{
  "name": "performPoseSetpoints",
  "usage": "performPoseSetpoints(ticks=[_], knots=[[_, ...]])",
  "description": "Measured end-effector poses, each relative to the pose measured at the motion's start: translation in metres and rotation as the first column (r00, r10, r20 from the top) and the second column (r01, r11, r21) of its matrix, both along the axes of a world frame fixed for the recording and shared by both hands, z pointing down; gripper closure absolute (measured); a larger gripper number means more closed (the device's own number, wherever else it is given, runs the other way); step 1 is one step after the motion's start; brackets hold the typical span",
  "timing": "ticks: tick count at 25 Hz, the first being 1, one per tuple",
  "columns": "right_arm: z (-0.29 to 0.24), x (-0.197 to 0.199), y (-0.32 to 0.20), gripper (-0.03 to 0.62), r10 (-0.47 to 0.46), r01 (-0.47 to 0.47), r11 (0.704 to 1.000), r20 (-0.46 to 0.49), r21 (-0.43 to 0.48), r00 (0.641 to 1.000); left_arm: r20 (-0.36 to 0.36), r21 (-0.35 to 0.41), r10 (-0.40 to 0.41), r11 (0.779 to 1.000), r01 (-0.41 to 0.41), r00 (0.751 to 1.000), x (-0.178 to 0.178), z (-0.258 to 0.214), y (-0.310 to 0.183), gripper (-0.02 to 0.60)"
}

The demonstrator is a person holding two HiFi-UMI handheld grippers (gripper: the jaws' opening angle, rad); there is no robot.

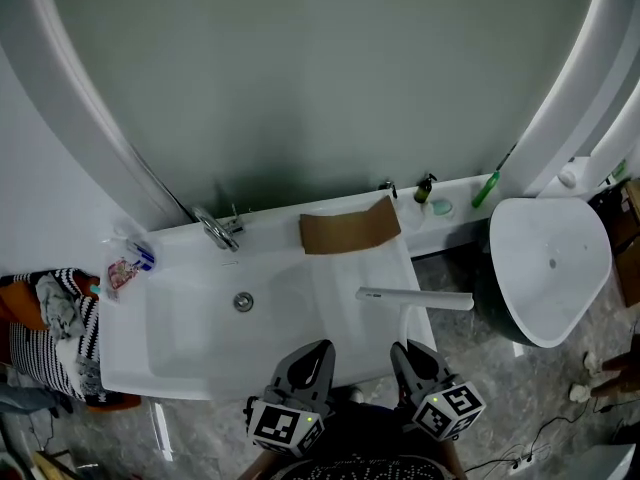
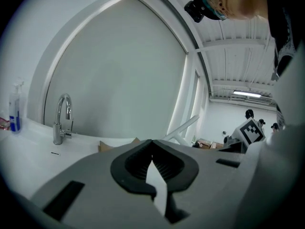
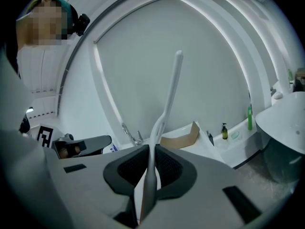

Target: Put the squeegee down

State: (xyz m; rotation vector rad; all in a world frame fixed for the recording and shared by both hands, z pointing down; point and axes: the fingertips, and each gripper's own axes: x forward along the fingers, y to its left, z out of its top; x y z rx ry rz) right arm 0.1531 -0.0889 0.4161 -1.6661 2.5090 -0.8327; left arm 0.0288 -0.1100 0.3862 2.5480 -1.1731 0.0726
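Observation:
A white squeegee (image 1: pixel 415 298) hangs over the right part of the white sink (image 1: pixel 190 353), its blade bar lying level in the head view. My right gripper (image 1: pixel 407 350) is shut on its handle. In the right gripper view the handle (image 3: pixel 167 104) rises from between the pads of that gripper (image 3: pixel 153 148) toward the mirror. To its left, over the sink's front edge, my left gripper (image 1: pixel 318 350) holds nothing. In the left gripper view its jaws (image 2: pixel 151 143) meet at the tips, and the squeegee (image 2: pixel 183 128) shows beyond them as a slanted white bar.
A chrome faucet (image 1: pixel 218 230) stands at the sink's back. A piece of brown cardboard (image 1: pixel 348 230) leans on the back ledge. A dark soap bottle (image 1: pixel 425 188) and a green bottle (image 1: pixel 487 190) stand at the right. A white bowl-shaped fixture (image 1: pixel 550 268) is further right, striped cloth (image 1: pixel 55 328) at left.

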Motion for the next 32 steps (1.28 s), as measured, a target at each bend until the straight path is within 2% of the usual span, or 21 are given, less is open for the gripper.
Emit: performPoseSetpoints(ticks=[5,10,12,22,26,32], knots=[[0.006,-0.002,-0.015,0.540,0.019,-0.019,0.999,-0.007,-0.029,1.000,0.064,-0.037,0.024,0.999,-0.022,0.998,-0.002,0.013,-0.009,0.577],[0.019,-0.008,-0.021,0.540,0.009,-0.006,0.998,0.035,-0.070,0.999,0.018,-0.011,0.027,1.000,-0.026,0.999,0.000,0.009,-0.012,0.577],[0.025,-0.012,-0.025,0.540,-0.007,0.013,0.996,0.065,-0.086,0.998,0.023,-0.019,0.024,1.000,-0.024,0.999,-0.002,0.011,-0.010,0.577],[0.059,-0.009,-0.069,0.540,-0.027,0.054,0.986,0.171,-0.157,0.985,0.015,-0.026,-0.076,0.997,0.077,0.997,-0.007,0.006,-0.026,0.577],[0.072,-0.006,-0.087,0.540,-0.032,0.079,0.978,0.237,-0.191,0.971,0.081,-0.060,-0.062,0.996,0.067,0.995,-0.002,0.010,-0.026,0.577],[0.104,0.005,-0.104,0.540,0.022,0.077,0.957,0.335,-0.280,0.942,0.075,-0.024,-0.111,0.993,0.113,0.991,-0.003,0.005,-0.030,0.577]])
